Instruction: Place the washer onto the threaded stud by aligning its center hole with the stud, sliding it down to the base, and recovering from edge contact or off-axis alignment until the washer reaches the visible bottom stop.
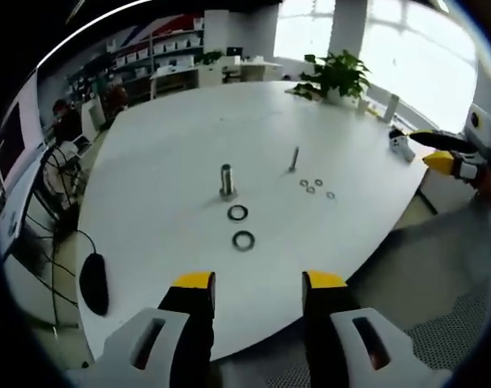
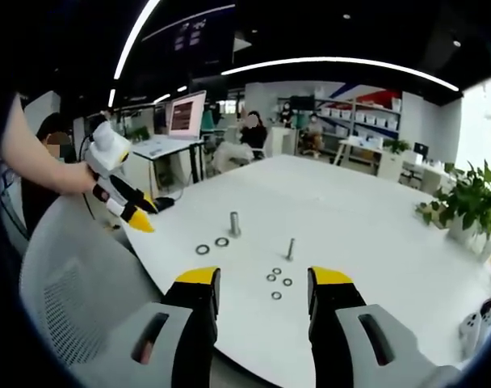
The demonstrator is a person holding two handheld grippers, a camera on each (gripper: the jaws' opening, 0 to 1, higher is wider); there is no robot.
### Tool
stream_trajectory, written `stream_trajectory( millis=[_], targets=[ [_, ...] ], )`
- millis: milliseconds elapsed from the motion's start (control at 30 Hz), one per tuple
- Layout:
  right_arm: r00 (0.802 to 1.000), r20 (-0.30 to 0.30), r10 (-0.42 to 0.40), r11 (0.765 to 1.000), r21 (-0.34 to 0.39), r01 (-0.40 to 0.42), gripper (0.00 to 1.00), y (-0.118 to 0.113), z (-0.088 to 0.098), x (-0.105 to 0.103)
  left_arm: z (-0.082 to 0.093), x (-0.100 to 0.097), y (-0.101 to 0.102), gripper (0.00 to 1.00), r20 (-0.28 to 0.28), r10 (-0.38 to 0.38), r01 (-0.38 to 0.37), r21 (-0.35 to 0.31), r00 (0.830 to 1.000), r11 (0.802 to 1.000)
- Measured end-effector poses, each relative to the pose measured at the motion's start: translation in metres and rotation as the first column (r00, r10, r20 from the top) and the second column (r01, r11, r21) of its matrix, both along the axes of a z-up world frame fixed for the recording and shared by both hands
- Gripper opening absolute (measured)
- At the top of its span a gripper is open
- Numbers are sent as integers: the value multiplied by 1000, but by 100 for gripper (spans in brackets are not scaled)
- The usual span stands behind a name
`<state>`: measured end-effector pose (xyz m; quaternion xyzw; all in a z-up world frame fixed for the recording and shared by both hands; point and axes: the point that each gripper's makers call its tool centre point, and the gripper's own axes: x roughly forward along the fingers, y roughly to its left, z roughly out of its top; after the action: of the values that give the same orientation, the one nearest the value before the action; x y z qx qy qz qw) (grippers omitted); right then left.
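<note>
Washers lie flat on your white table (image 1: 165,145), none of them on a stud: two large dark rings (image 1: 241,227) just in front of the thick stud (image 1: 227,181), and four small washers (image 1: 316,188) clustered beside the thin threaded stud (image 1: 294,158). Both studs stand upright, well apart from each other. At this range you cannot make out the threads or any bottom stop on either stud.

Your left gripper (image 1: 258,283) hangs back from the table edge, jaws spread wide with nothing between them. Your right gripper (image 2: 260,279) is likewise held apart and empty, short of the table. In the left gripper view, the frame edge cuts off the right gripper. A potted plant (image 1: 336,77) sits at the far side.
</note>
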<state>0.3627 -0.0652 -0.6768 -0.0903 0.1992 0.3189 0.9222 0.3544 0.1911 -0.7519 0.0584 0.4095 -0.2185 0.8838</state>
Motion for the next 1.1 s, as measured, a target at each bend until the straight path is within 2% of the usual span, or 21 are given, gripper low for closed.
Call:
stream_trajectory(
  millis=[100, 267, 367, 467, 900, 1100],
  targets=[
    [1000, -5, -12, 1000, 7, 12, 45, -2, 0, 1, 0, 11, 0, 42, 8, 2, -2, -6, 1000, 1000],
    [1000, -1, -18, 1000, -12, 18, 45, -3, -1, 2, -19, 17, 1, 41, -45, -13, 14, 27, 999, 1000],
    [1000, 1, -20, 1000, -17, 20, 45, -4, -1, 2, -28, 21, -7, 41, -83, 7, -10, -43, 997, 999],
    [1000, 3, -26, 1000, -14, 26, 45, -4, -1, 2, -40, 25, -10, 39, -111, -10, 9, -13, 994, 1000],
    [999, -9, -38, 999, -19, 38, 45, -7, -4, 3, -67, 48, -10, 38, -202, -16, 18, 8, 979, 1000],
    [999, -12, -40, 999, -25, 39, 45, -8, -5, 3, -77, 61, -11, 38, -226, -38, 47, 36, 973, 998]
  ],
)
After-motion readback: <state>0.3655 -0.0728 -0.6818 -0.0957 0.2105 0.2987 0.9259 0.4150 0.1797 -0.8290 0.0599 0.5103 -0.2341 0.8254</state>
